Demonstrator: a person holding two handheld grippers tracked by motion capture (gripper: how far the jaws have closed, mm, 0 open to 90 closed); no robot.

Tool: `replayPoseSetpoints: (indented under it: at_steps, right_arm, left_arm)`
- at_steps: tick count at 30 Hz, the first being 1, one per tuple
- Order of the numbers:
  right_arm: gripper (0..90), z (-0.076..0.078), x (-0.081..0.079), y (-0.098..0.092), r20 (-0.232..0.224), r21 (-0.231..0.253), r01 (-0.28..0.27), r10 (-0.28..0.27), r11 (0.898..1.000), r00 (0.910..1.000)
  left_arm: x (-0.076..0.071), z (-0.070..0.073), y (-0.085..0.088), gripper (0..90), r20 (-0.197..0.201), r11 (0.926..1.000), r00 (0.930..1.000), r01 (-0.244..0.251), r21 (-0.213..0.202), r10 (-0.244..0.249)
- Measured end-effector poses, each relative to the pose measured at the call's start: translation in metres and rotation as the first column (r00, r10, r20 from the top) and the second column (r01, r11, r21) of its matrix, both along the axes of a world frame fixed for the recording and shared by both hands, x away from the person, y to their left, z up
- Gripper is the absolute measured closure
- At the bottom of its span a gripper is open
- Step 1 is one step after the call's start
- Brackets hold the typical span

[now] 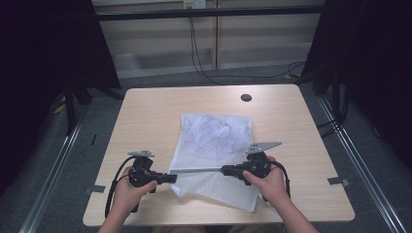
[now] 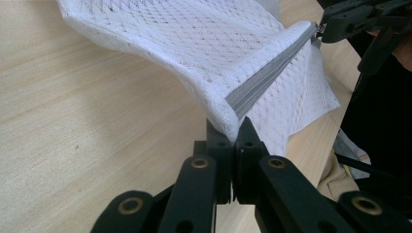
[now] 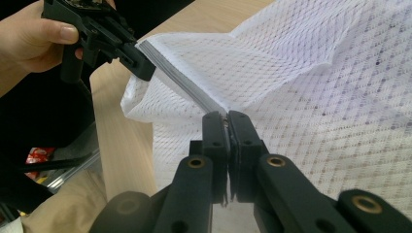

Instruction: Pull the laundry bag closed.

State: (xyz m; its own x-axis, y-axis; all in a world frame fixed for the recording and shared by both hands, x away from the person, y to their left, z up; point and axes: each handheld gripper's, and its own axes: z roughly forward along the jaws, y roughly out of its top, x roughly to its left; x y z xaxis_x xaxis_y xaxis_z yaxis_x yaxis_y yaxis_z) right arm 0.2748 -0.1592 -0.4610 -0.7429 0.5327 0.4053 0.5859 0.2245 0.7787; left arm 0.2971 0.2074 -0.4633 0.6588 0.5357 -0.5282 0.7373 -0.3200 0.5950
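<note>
On a pale wooden table (image 1: 145, 116), left gripper (image 1: 170, 178) and right gripper (image 1: 226, 170), jaws clamped, pinch opposite ends of a white mesh bag's (image 1: 214, 141) grey zipper (image 1: 199, 170), stretched taut left-to-right along the near edge

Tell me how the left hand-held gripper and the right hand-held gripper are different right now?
The left hand-held gripper pinches the zipper's end at the mesh bag's left corner; the right hand-held gripper pinches farther along, over the bag. The right one's grey plate sticks out farther than the left one's. Both are shut, stretching the zipper taut.
</note>
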Motion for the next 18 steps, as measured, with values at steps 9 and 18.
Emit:
replayPoseSetpoints:
  at_steps: [9,18]
  right_arm:
    - [87.3,-0.001,-0.001,-0.005,-0.003,0.006,0.002,-0.002,1.0,1.0]
    - [87.3,-0.002,-0.004,-0.01,-0.002,0.006,0.004,-0.004,1.0,1.0]
  left_arm:
    - [0.0,-0.001,0.0,88.4,0.0,1.0,1.0,0.001,0.001,-0.001]
    - [0.0,-0.001,0.0,88.4,0.003,1.0,1.0,-0.007,0.001,0.007]
